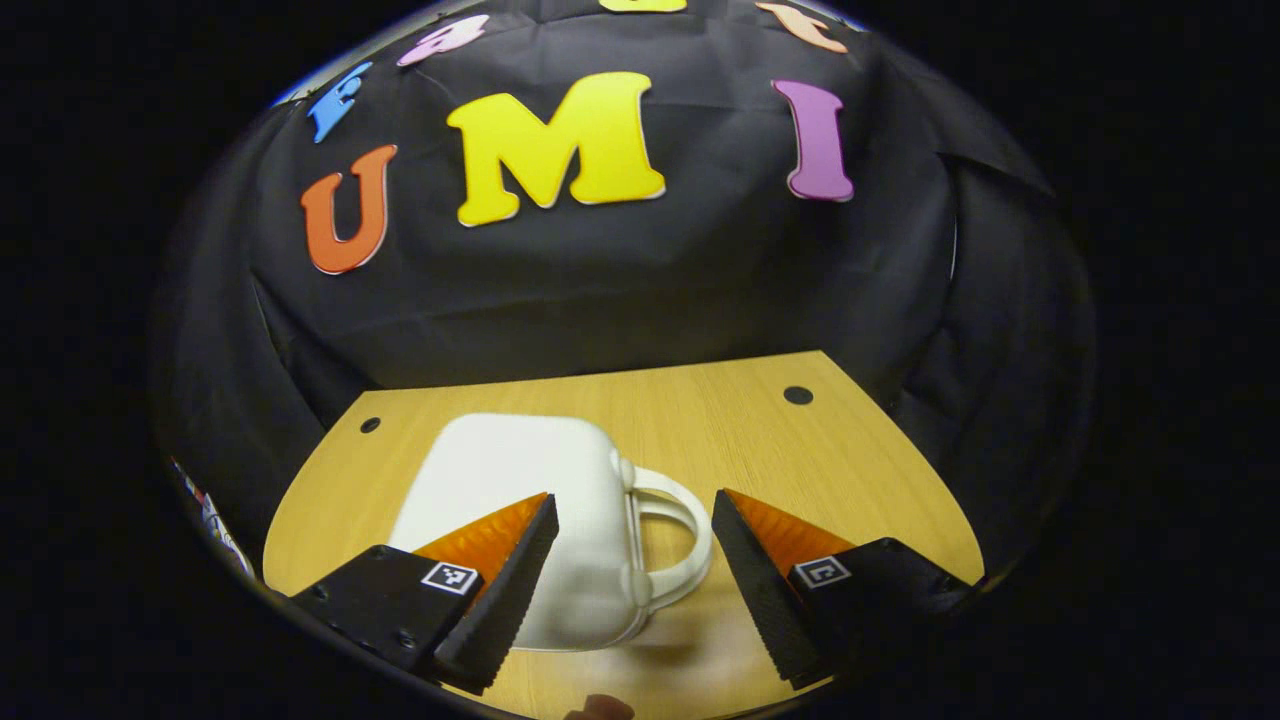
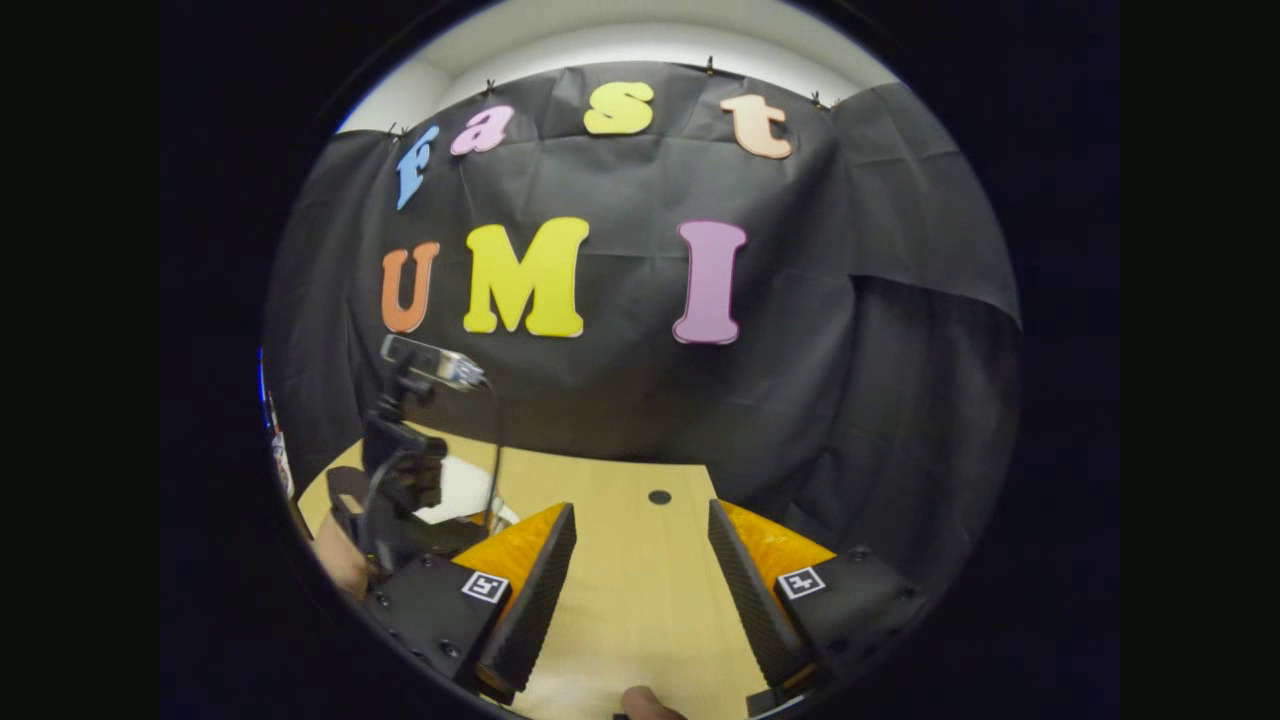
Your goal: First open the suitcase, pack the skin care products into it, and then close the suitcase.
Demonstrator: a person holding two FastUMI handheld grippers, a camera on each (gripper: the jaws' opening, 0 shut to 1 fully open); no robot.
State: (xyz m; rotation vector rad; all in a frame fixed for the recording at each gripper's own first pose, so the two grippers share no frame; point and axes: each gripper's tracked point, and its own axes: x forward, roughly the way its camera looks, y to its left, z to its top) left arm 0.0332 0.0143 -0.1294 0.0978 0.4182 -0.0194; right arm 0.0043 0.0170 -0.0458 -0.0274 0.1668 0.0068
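Observation:
A small white hard-shell suitcase [image 1: 505,475] lies shut on the wooden table [image 1: 820,460], its looped handle [image 1: 688,525] pointing right in the left gripper view. My left gripper [image 1: 633,497] is open just above it, one finger over the case's near side and the other to the right of the handle, neither touching it. In the right gripper view my right gripper [image 2: 641,505] is open over bare tabletop [image 2: 640,600]. At its left, a hand [image 2: 340,560] holds the left gripper's body [image 2: 400,475], with a patch of the white suitcase [image 2: 465,488] behind it.
The table has small dark holes [image 1: 797,394] near its back edge, close to the black cloth wall. A narrow strip of coloured clutter [image 1: 215,520] shows past the table's left edge, too small to identify. A fingertip [image 2: 645,706] shows at the bottom edge of the right gripper view.

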